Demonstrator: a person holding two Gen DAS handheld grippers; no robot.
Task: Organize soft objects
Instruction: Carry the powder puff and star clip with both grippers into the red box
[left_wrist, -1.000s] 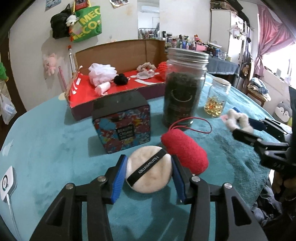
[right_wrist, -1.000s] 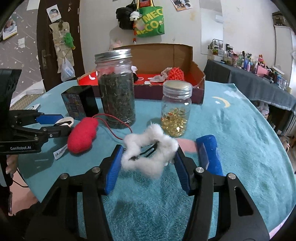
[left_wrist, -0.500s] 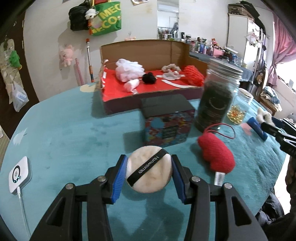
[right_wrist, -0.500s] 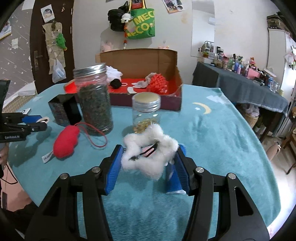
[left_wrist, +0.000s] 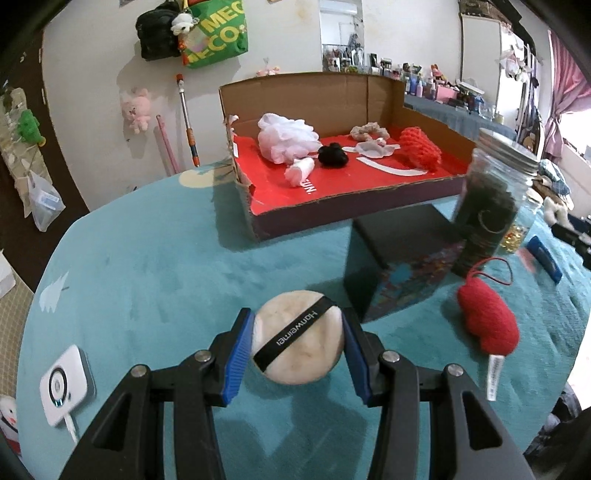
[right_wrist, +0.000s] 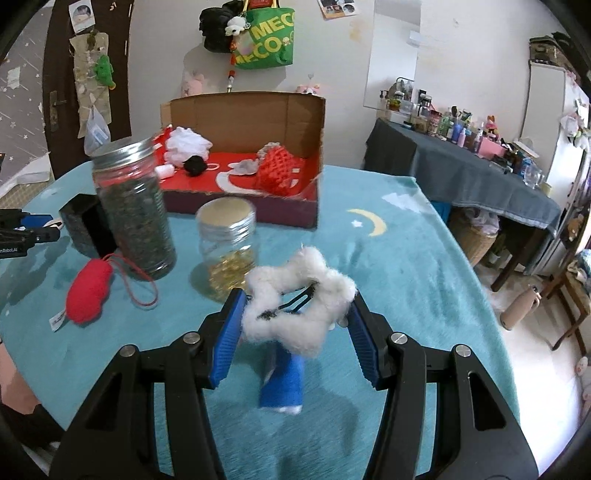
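My left gripper (left_wrist: 298, 345) is shut on a round cream powder puff (left_wrist: 295, 350) with a black strap, held above the teal tablecloth. My right gripper (right_wrist: 295, 326) is shut on a fluffy white hair clip (right_wrist: 299, 299), also lifted. An open cardboard box (left_wrist: 332, 206) with a red floor stands at the back and holds a white mesh pouf (left_wrist: 286, 136), a black pompom (left_wrist: 332, 155), scrunchies and a red knitted piece (left_wrist: 421, 147). A red plush (left_wrist: 487, 321) lies on the table right of my left gripper; it also shows in the right wrist view (right_wrist: 88, 291).
A tall jar of dark leaves (right_wrist: 135, 210), a small jar of yellow beads (right_wrist: 227, 247) and a dark patterned box (left_wrist: 402, 258) stand in front of the cardboard box. A blue object (right_wrist: 282, 384) lies under my right gripper. A white device (left_wrist: 66, 387) lies at the left.
Both grippers have risen and moved back and sideways with their loads; the cardboard box now sits more centrally in both views. The blue object now lies under my right gripper.
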